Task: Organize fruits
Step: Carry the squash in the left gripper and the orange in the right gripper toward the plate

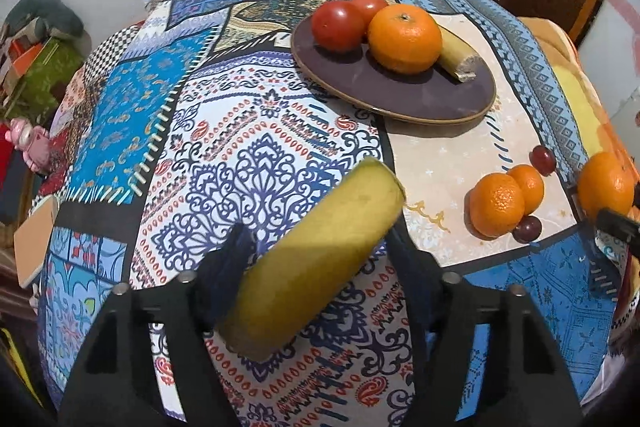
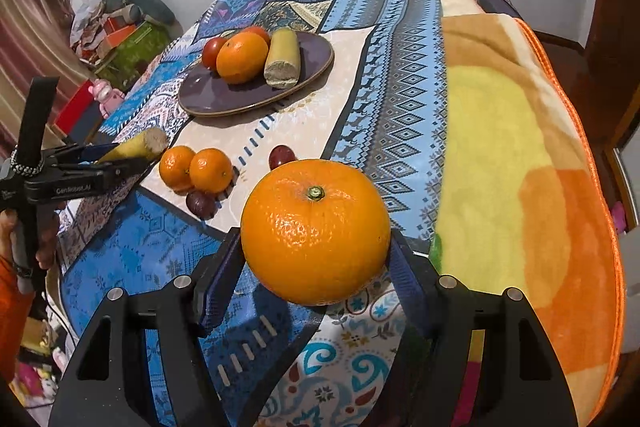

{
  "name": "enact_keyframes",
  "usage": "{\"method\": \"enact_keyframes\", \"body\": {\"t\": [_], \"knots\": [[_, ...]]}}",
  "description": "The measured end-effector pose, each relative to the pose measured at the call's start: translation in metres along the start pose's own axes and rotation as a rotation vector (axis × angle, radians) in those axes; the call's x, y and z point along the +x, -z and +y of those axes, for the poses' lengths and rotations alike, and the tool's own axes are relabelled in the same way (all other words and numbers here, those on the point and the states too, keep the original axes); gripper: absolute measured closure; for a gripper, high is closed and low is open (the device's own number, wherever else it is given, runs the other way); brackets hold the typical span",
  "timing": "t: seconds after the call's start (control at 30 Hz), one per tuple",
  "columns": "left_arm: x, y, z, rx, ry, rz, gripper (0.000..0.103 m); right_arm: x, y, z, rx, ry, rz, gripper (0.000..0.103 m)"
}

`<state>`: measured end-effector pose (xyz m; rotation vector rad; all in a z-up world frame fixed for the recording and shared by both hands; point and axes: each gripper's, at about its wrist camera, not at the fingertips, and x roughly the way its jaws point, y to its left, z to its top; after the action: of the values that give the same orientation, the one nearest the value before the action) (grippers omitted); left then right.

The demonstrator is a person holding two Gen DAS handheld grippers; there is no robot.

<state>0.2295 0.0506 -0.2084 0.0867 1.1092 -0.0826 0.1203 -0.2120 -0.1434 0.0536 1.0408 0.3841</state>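
Observation:
My left gripper (image 1: 320, 239) is shut on a yellow banana piece (image 1: 316, 259) and holds it above the patterned cloth. My right gripper (image 2: 316, 247) is shut on a large orange (image 2: 316, 231), held above the table. The purple plate (image 1: 420, 95) holds two tomatoes (image 1: 338, 25), an orange (image 1: 404, 39) and a banana piece (image 1: 456, 61). Two small oranges (image 1: 498, 203) and two dark grapes (image 1: 527, 229) lie on the cloth right of the left gripper. The left gripper with its banana piece also shows in the right wrist view (image 2: 136, 147).
The table carries a blue patchwork cloth (image 1: 224, 155). A yellow and orange blanket (image 2: 520, 167) covers its right side. Boxes and clutter (image 2: 120, 35) sit on the floor at the far left, with a pink toy (image 2: 106, 97).

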Motion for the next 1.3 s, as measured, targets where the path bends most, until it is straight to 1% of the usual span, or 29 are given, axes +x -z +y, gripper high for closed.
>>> {"method": "enact_keyframes", "body": {"t": [0.03, 0.1, 0.17, 0.2, 0.33, 0.43, 0.53, 0.67, 0.77, 0.93, 1.13, 1.3], "knots": [[-0.002, 0.002, 0.002, -0.018, 0.01, 0.002, 0.044, 0.0, 0.0, 0.001, -0.004, -0.002, -0.001, 0.036], [-0.008, 0.004, 0.005, -0.044, 0.05, 0.006, 0.058, -0.002, -0.002, 0.004, -0.011, -0.007, -0.008, 0.036], [-0.013, 0.007, 0.006, -0.06, 0.089, 0.008, 0.064, -0.003, -0.004, 0.007, -0.017, -0.012, -0.015, 0.036], [-0.015, 0.008, 0.005, -0.057, 0.093, 0.008, 0.065, -0.003, -0.005, 0.009, -0.022, -0.016, -0.019, 0.036], [-0.012, 0.009, -0.004, -0.028, 0.065, 0.01, 0.065, -0.001, -0.009, 0.016, -0.043, -0.02, -0.021, 0.036], [0.001, 0.006, -0.003, -0.045, 0.085, 0.033, 0.065, 0.002, -0.013, 0.021, -0.058, -0.024, -0.021, 0.036], [0.007, 0.002, -0.002, -0.062, 0.102, 0.019, 0.065, 0.006, -0.016, 0.023, -0.067, -0.027, -0.02, 0.036], [0.01, -0.003, -0.004, -0.054, 0.087, 0.003, 0.065, 0.009, -0.02, 0.025, -0.07, -0.028, -0.022, 0.036], [0.007, -0.003, -0.006, -0.04, 0.087, -0.001, 0.065, 0.009, -0.025, 0.026, -0.076, -0.029, -0.031, 0.036], [-0.001, -0.003, -0.001, -0.077, 0.116, -0.023, 0.065, 0.01, -0.037, 0.029, -0.096, -0.023, -0.052, 0.036], [-0.011, -0.011, 0.001, -0.092, 0.108, -0.051, 0.065, 0.009, -0.053, 0.034, -0.106, -0.04, -0.08, 0.036], [-0.02, -0.021, -0.001, -0.082, 0.097, -0.079, 0.065, 0.008, -0.065, 0.04, -0.124, -0.049, -0.099, 0.036]]}}
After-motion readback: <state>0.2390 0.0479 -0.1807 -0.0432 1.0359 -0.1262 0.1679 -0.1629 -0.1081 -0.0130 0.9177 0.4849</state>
